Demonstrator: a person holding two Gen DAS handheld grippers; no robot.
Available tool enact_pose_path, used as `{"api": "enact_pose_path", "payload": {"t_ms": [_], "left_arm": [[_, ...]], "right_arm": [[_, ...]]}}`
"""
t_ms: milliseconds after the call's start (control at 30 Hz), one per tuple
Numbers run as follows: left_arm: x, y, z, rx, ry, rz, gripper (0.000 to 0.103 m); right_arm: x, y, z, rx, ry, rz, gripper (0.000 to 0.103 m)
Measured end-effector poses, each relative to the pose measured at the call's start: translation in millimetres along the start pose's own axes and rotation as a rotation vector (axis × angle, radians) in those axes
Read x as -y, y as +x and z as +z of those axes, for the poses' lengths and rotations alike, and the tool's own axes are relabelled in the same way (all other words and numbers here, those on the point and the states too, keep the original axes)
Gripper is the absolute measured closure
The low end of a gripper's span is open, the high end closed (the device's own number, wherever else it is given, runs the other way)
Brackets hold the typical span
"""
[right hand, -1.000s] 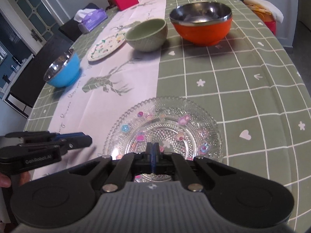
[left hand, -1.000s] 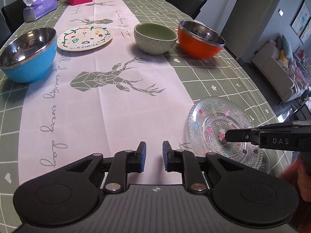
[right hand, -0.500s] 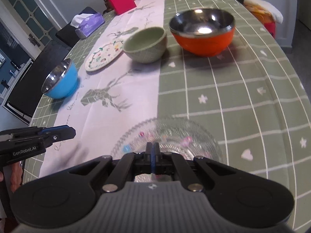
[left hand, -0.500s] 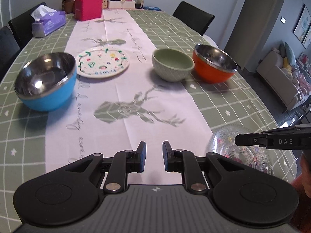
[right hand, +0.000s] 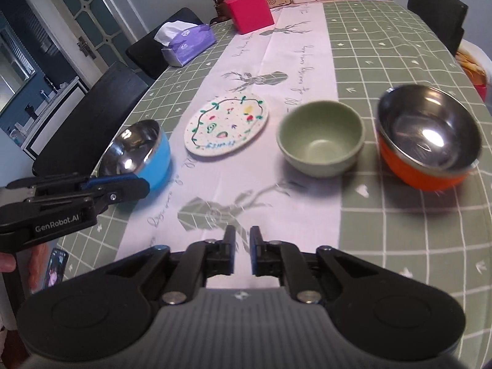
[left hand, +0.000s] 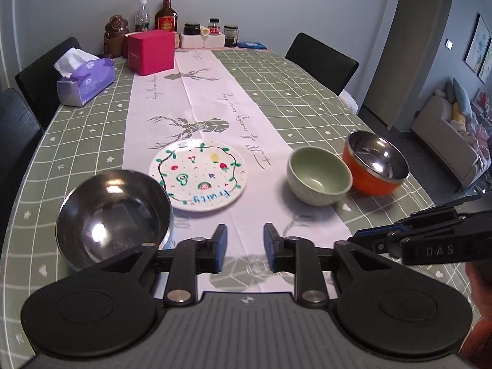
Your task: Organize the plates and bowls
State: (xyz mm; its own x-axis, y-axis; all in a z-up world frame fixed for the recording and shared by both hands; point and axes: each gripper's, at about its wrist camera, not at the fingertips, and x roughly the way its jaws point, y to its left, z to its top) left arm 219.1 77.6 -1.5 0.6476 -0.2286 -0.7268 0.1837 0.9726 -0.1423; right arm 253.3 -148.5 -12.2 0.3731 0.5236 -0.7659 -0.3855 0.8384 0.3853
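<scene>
Four dishes stand across the table runner. From left to right they are a blue steel-lined bowl (left hand: 113,215) (right hand: 138,153), a white fruit-painted plate (left hand: 198,180) (right hand: 226,129), a green bowl (left hand: 319,180) (right hand: 319,138) and an orange steel-lined bowl (left hand: 376,163) (right hand: 427,138). My left gripper (left hand: 245,243) hovers above the runner just right of the blue bowl. Its jaws are opening with nothing between them. My right gripper (right hand: 243,246) hangs above the runner in front of the green bowl. Its jaws are opening by a narrow gap and hold nothing. Each gripper shows in the other's view (left hand: 369,240) (right hand: 123,184).
A purple tissue box (left hand: 86,83), a pink box (left hand: 152,50) and bottles and jars (left hand: 166,15) sit at the table's far end. Black chairs (left hand: 323,61) line both sides. A phone (right hand: 57,267) lies near the left table edge.
Both grippers drew back and rose, so the dishes now look farther off. The glass plate at the right gripper's shut tips has left view. Both pairs of jaws have parted wider.
</scene>
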Motion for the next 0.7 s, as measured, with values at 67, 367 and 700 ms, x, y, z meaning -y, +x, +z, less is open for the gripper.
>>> {"api": "enact_pose_path", "payload": {"t_ms": [67,367,700], "left_arm": [[-11,7,12,-0.013,-0.021,0.007,0.064],[-52,48,63,-0.084,-0.124,0.055,0.037],[-86,117,100,-0.275,-0.153,0.167,0.042]], "right_arm": [[-2,9,11,-0.005,0.009,0.006,0.074],[-4,52,63,-0.018,0.042,0.007,0.066],[8,103,107,-0.059,0.108,-0.019,0.062]]}}
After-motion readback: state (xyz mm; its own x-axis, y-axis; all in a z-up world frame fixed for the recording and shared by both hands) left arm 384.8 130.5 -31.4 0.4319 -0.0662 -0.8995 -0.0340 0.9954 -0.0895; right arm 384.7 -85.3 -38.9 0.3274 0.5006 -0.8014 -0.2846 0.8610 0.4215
